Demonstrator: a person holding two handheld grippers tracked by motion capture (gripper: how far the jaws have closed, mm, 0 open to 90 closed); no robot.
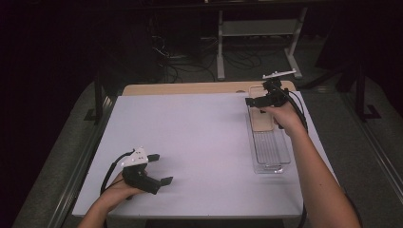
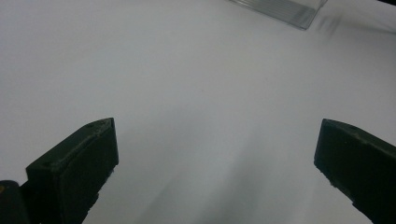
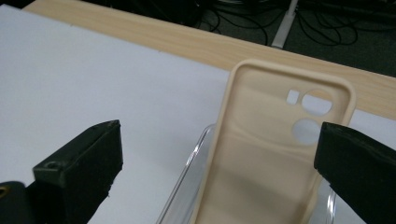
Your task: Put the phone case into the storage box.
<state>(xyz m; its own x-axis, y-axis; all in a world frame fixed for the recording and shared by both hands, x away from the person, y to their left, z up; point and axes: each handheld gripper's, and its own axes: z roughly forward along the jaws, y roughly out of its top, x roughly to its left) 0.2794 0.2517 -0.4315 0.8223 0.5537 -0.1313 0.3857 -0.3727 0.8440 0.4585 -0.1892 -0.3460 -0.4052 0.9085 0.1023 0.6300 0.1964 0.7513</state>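
A beige phone case [image 1: 260, 121] lies in the far end of a clear plastic tray [image 1: 285, 153] at the right of the white sheet. In the right gripper view the phone case [image 3: 266, 163] leans up out of the tray [image 3: 186, 173], its camera cut-outs toward the wooden table edge. My right gripper [image 1: 259, 93] hovers over that far end, open, and its jaws stand wide on either side of the case without touching it [image 3: 217, 163]. Low over the sheet at the front left, my left gripper [image 1: 160, 169] is open with nothing between its jaws [image 2: 215, 168].
The white sheet [image 1: 199, 142] covers most of a wooden table [image 1: 190, 88]. A corner of the clear tray [image 2: 280, 9] sits far ahead of the left gripper. Beyond the table are cables and a white stand [image 1: 221, 52] on the floor.
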